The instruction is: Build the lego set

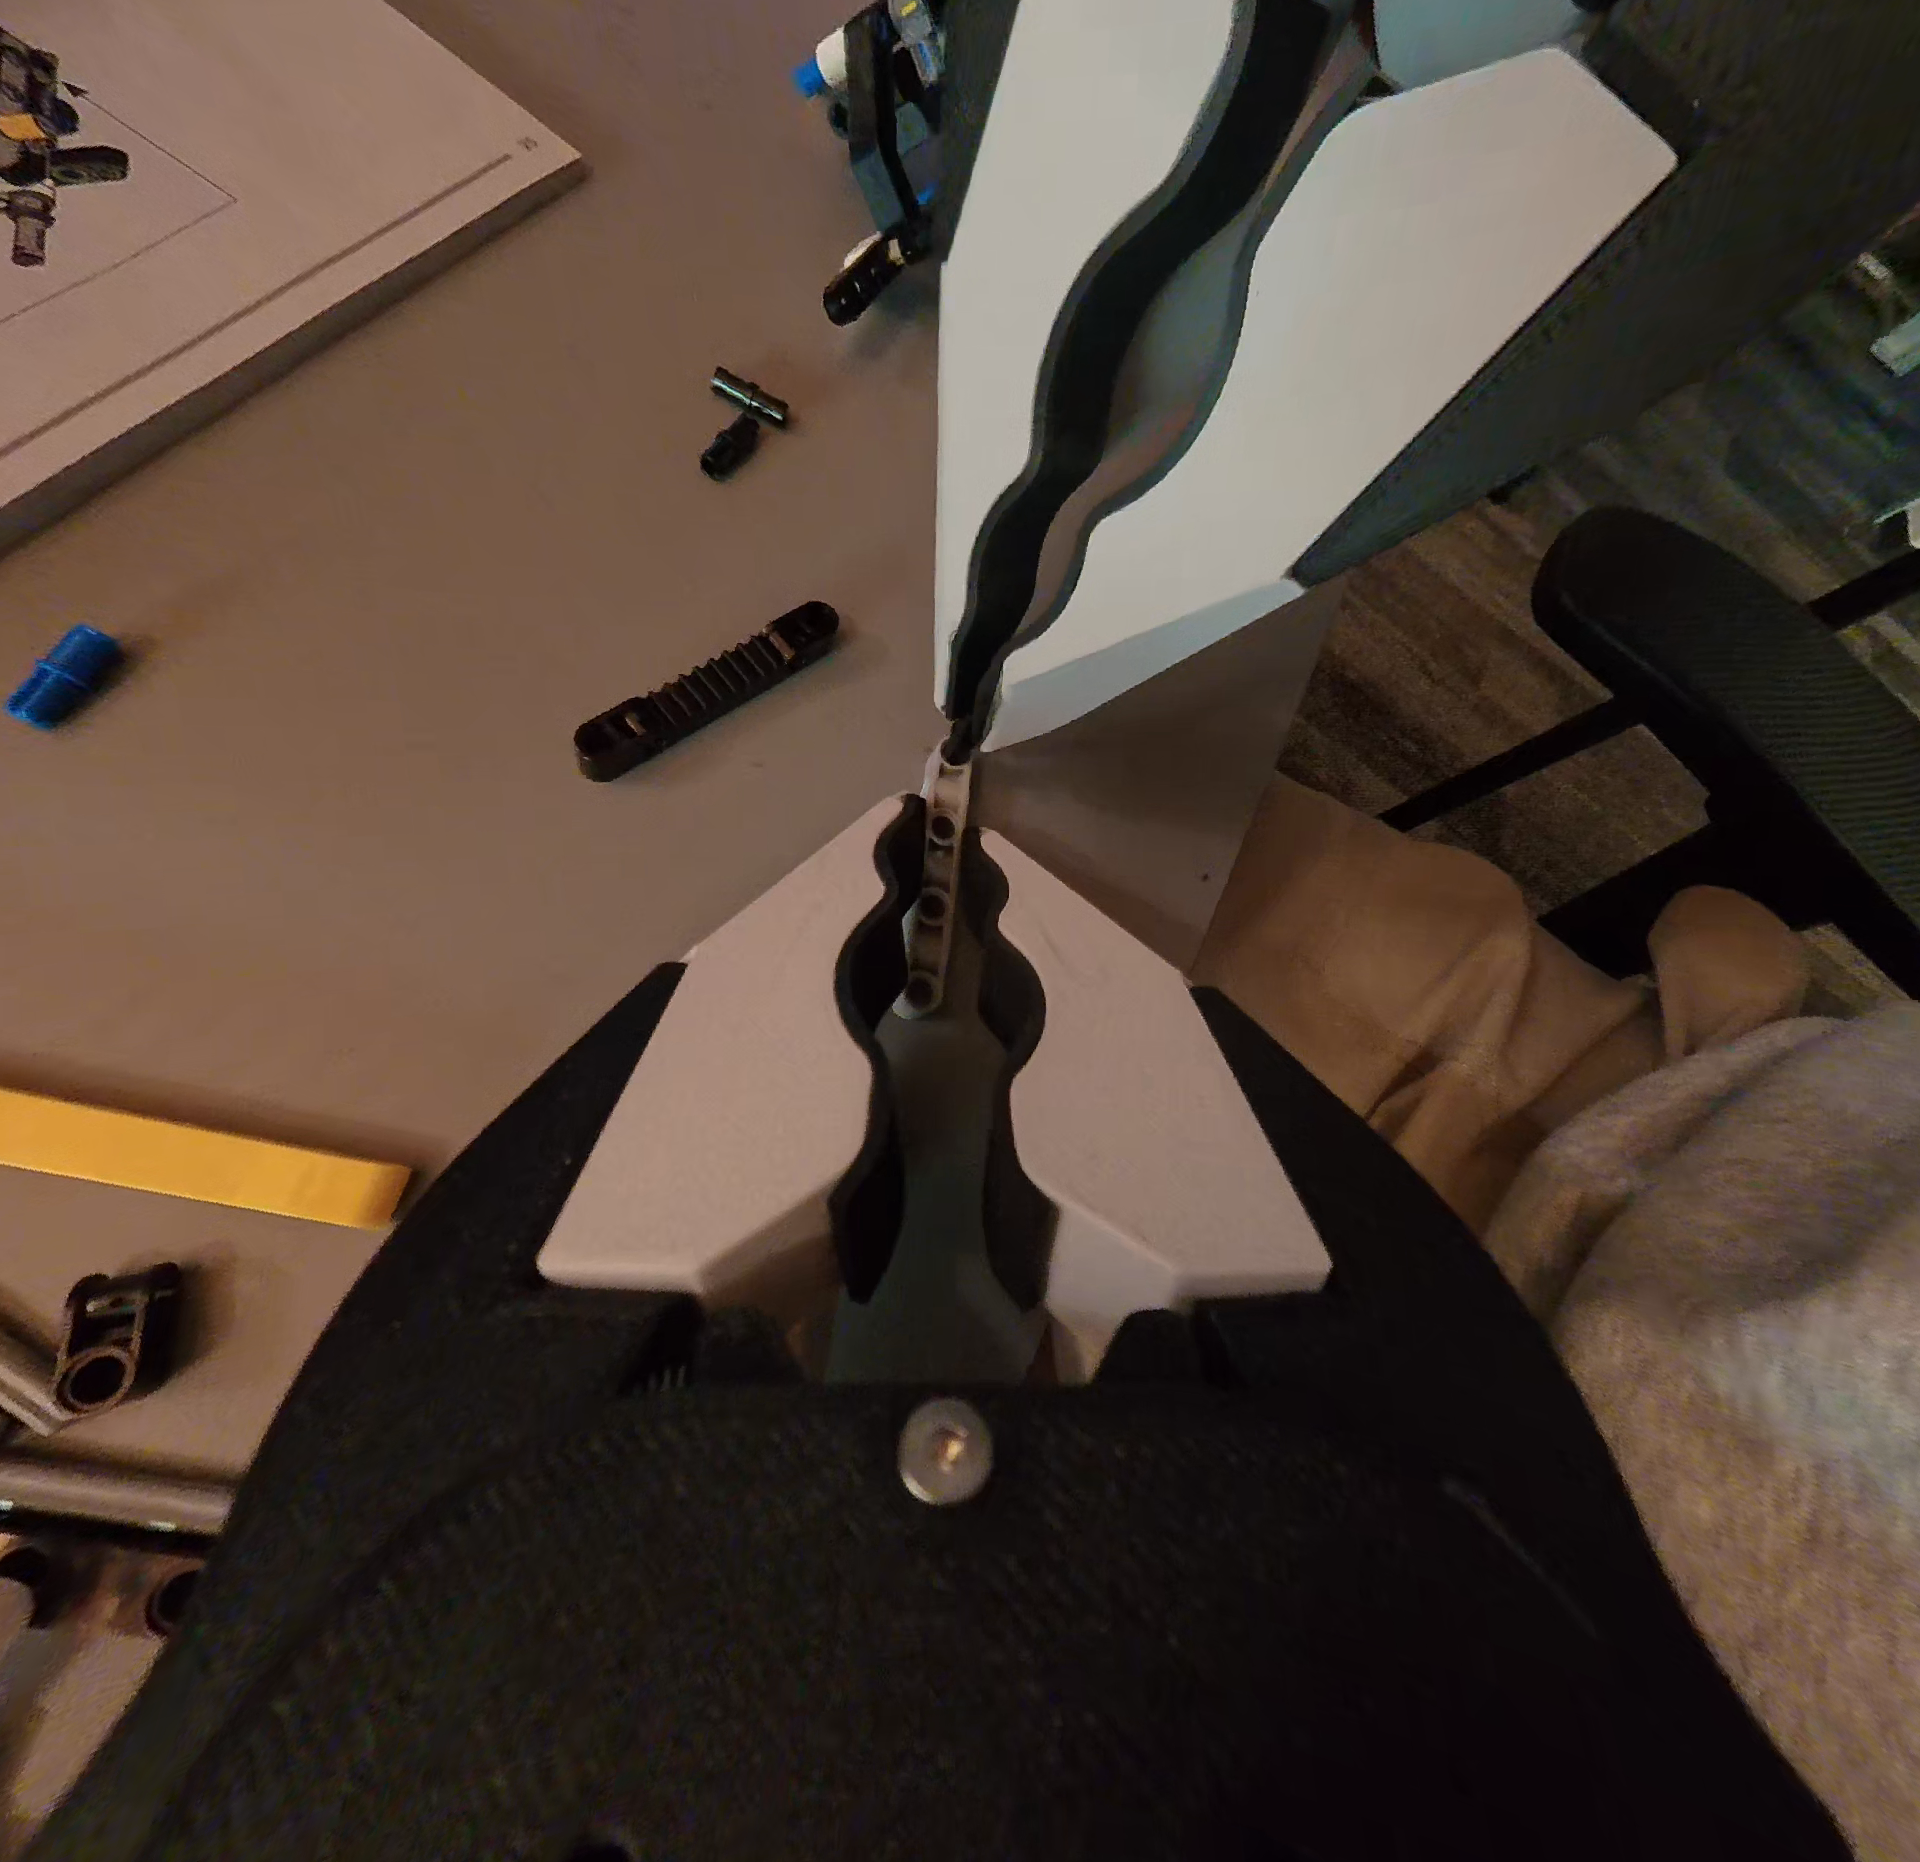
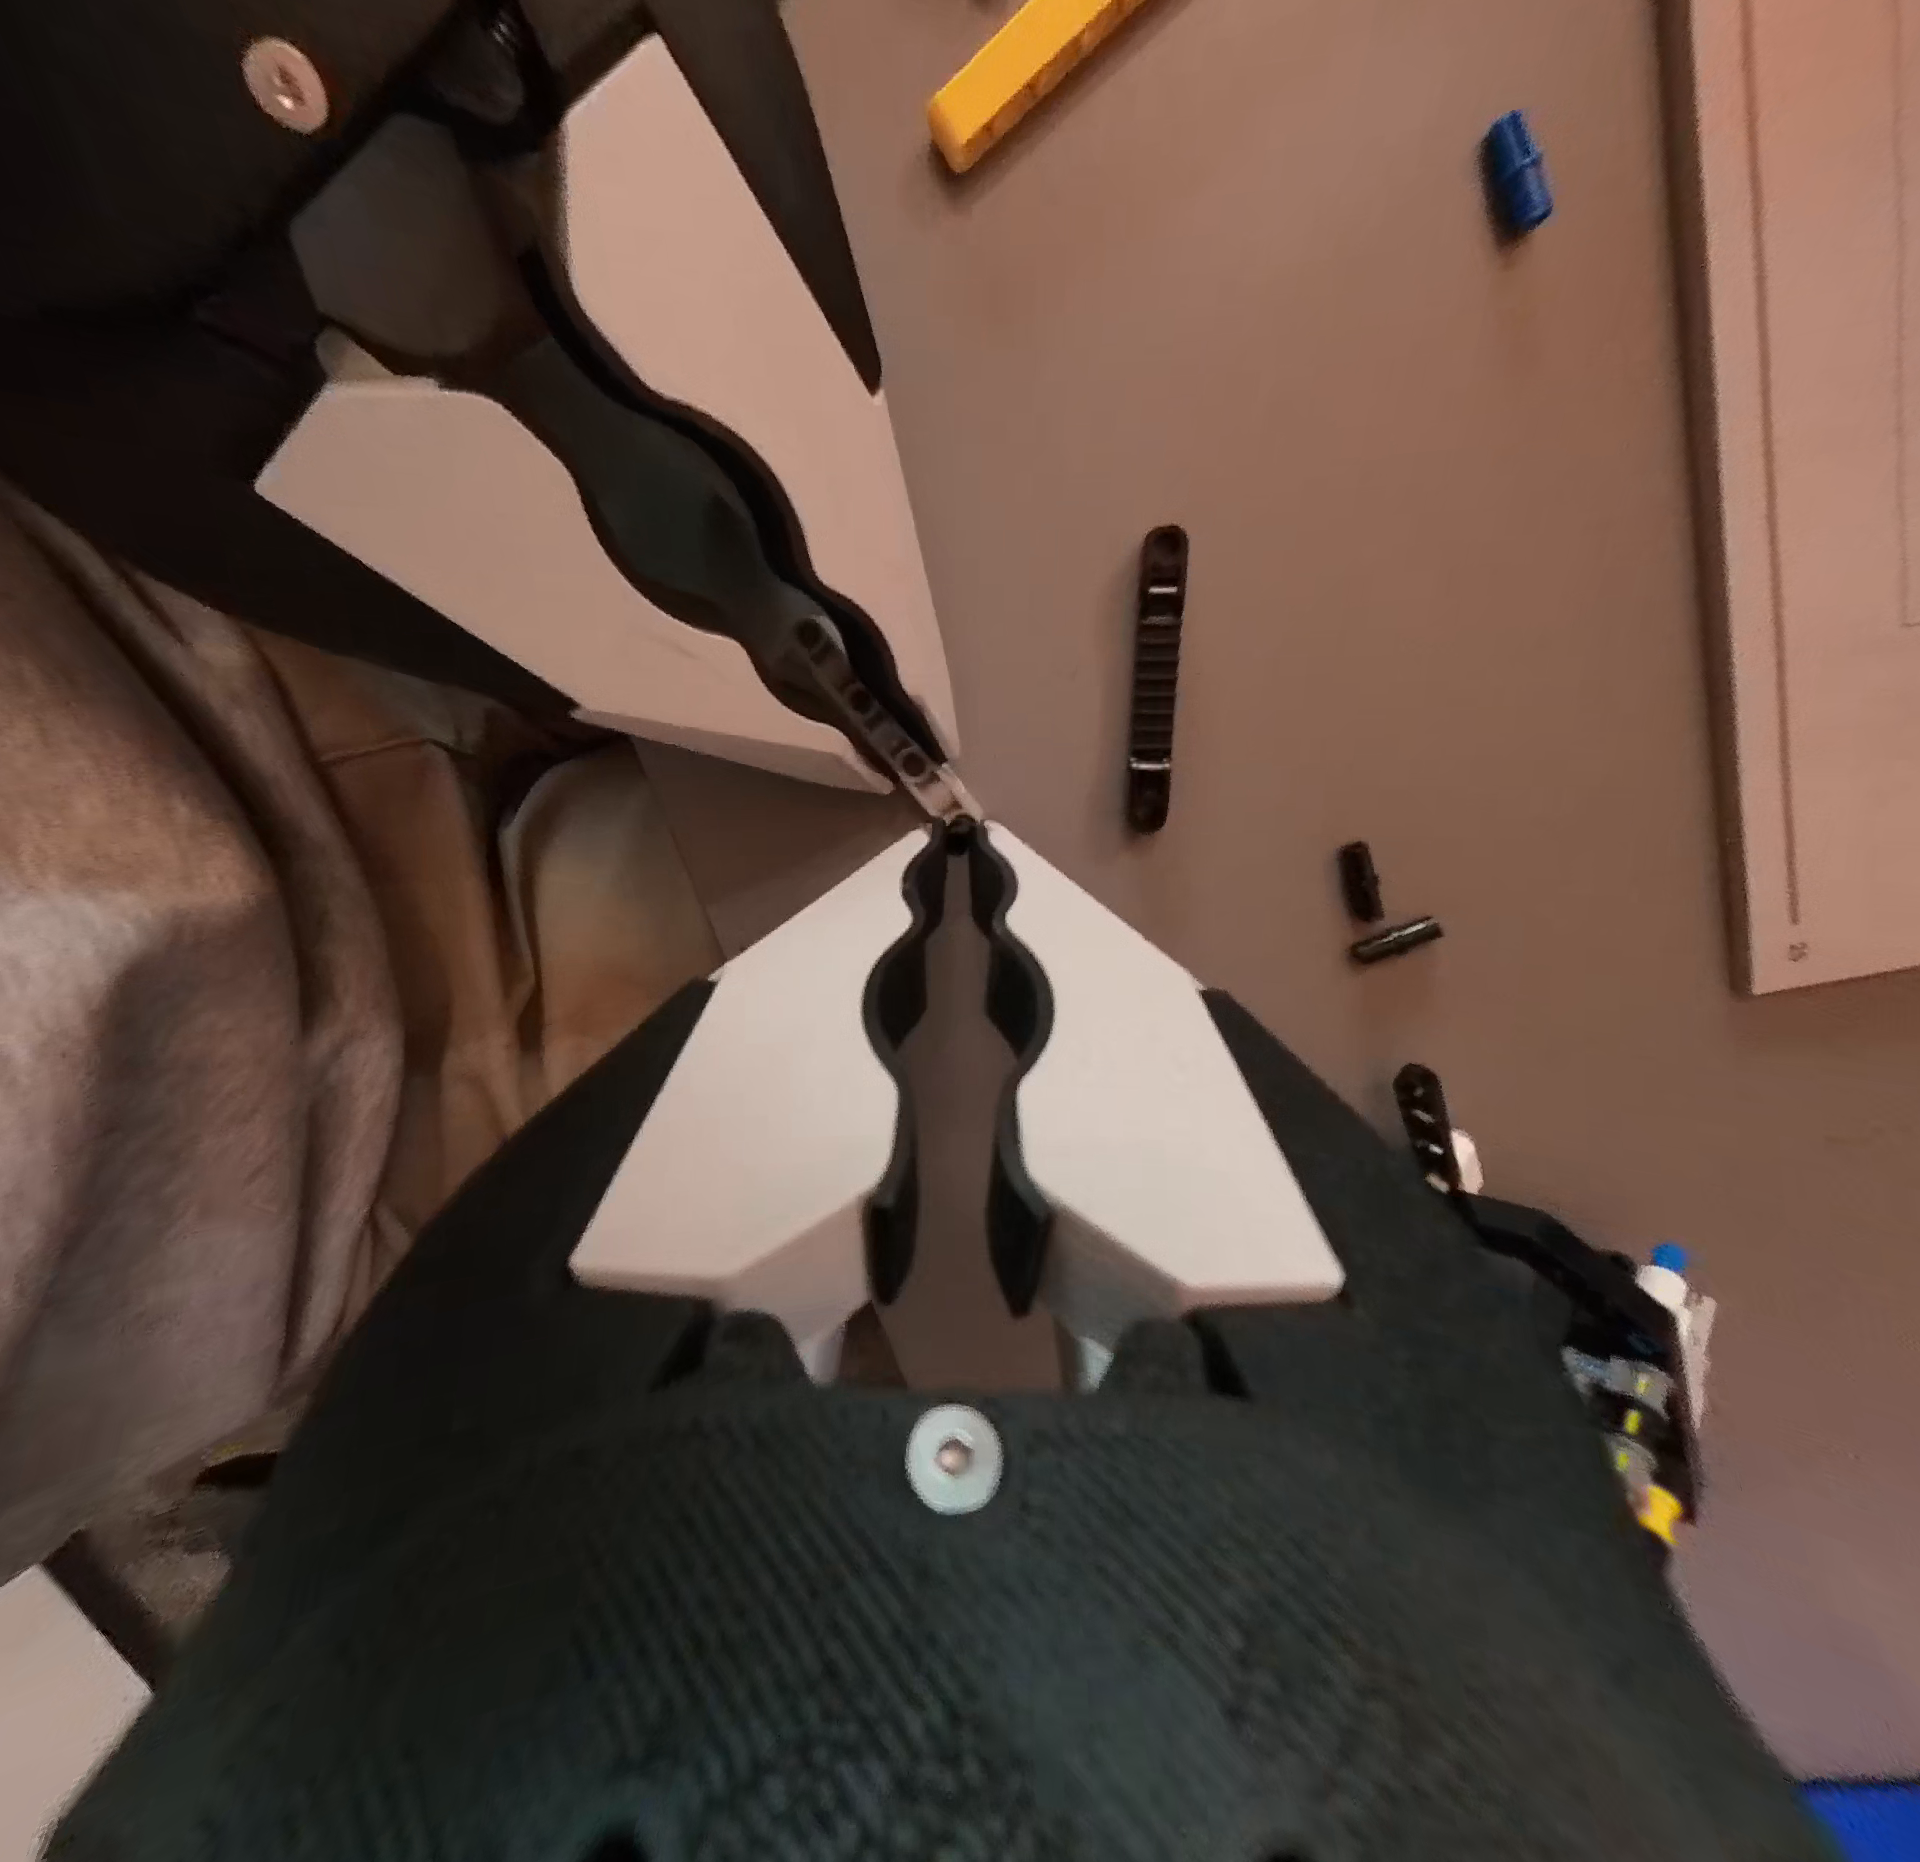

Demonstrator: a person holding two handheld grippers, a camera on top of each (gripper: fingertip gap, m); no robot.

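Note:
My left gripper [image 1: 940, 815] is shut on a light grey beam with holes [image 1: 938, 877], whose end sticks out past the tips. My right gripper [image 2: 956, 844] is shut on a small black pin [image 2: 956, 831] at its very tips. The two grippers meet tip to tip above the table edge, and the pin touches the beam's free end [image 2: 935, 789]. In the left wrist view the right gripper [image 1: 961, 737] comes in from above. In the right wrist view the left gripper [image 2: 914, 763] comes in from the upper left.
On the brown table [image 1: 416, 877] lie a black toothed rack [image 1: 707, 690], two black pins [image 1: 743, 425], a blue pin [image 1: 62, 672], a yellow strip [image 1: 208, 1158], a black connector [image 1: 114, 1334], the instruction booklet [image 1: 260, 202] and a part-built model [image 2: 1621, 1334]. A person's legs [image 1: 1455, 981] and a chair [image 1: 1714, 721] are beyond the edge. The tips of both grippers are at nearly the same place. The black connector [image 1: 114, 1334] sits 12 cm or so from the ends of my left fingers.

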